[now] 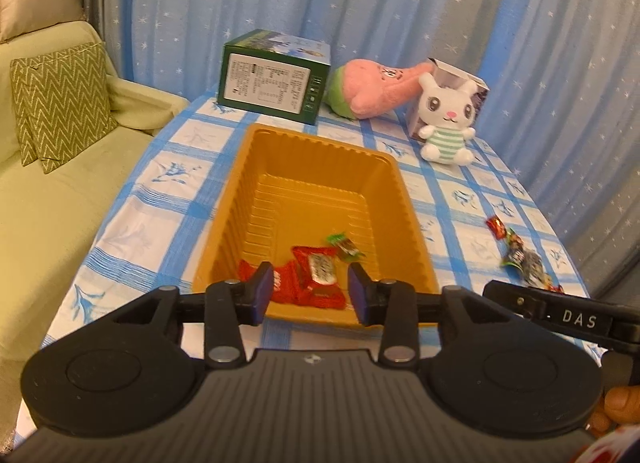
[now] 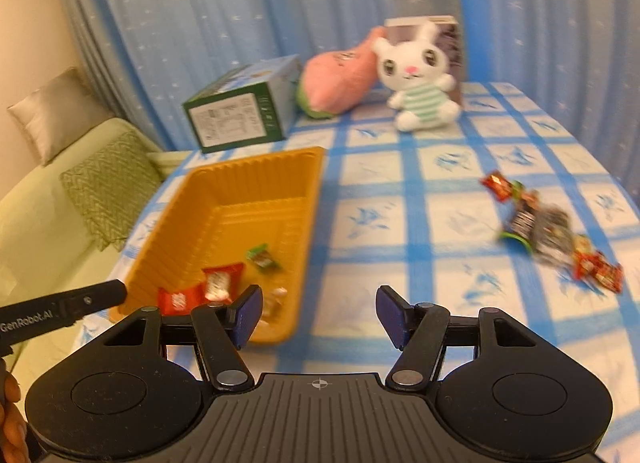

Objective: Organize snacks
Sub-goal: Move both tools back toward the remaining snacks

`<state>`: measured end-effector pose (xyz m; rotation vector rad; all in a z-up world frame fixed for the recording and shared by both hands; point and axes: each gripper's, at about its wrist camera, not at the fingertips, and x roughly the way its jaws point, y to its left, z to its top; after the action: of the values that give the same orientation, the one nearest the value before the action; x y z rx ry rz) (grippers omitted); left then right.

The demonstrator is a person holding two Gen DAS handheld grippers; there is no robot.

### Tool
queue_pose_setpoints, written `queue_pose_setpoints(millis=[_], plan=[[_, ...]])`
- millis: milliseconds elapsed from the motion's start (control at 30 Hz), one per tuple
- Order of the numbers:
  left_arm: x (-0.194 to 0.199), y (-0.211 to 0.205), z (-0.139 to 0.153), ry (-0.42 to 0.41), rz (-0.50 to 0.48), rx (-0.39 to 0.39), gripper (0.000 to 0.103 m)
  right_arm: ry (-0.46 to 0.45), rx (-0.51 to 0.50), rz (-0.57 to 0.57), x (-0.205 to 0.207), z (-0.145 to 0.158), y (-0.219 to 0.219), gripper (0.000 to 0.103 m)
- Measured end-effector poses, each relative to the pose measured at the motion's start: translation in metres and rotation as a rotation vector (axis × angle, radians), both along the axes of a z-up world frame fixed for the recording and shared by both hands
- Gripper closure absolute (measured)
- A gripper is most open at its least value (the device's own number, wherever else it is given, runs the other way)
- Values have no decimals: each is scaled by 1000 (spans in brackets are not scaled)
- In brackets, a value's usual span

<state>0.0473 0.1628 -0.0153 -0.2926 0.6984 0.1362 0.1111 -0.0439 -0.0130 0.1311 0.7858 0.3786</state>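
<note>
An orange plastic tray (image 1: pixel 320 191) is sitting on the desk (image 1: pixel 176 191), which is wearing a blue-and-white checked cloth. Its ribbed floor is mostly bare; the snacks are lying bunched at the near end. There, 2 red wrappers (image 1: pixel 308 275) are lying side by side with a white-labelled red packet partly over them, and a small green-wrapped candy (image 1: pixel 342 243) is resting just beyond. The right wrist view is also showing a pale wrapper (image 2: pixel 276 299) in the tray's near corner, too blurred to identify.

The left gripper (image 1: pixel 310 291) is hovering over the tray's near edge with its fingers (image 1: pixel 262 291) standing apart; nothing is pressed between the blue pads, and the red wrappers are showing through the gap below. The right gripper (image 2: pixel 318 317) is hanging over the bare cloth just beside the tray, its fingers (image 2: pixel 250 315) spread wider and holding nothing.

A loose heap of snacks (image 2: pixel 548 223) is still waiting on the cloth well apart from the tray, on the right; motion blur is smearing it, so only red, green and dark wrappers can be told.

At the far edge, a green carton (image 1: pixel 272 79), a pink plush (image 1: pixel 372 87) and a white rabbit toy (image 1: pixel 444 119) are standing in a row, the rabbit hiding most of a small box (image 1: pixel 460 75) behind it. A thumb is being cut off at the lower right corner of the left view.
</note>
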Motion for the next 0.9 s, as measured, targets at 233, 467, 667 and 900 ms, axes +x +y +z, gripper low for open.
queue_pose_setpoints(millis=[233,467,667,900], plan=[[-8,-31,7,0,-63,0,51,-7,-14,-63,-23,10,-32,40],[-12,-62,14,-6,-123,18,44,-15,-15,-117,-40,19,-60,40],[-13,-84,20,-14,-169,26,39,-13,-6,-166,-50,21,-85,40],[-10,-109,21,-18,-227,19,35,-8,-5,-229,-61,19,-115,40]])
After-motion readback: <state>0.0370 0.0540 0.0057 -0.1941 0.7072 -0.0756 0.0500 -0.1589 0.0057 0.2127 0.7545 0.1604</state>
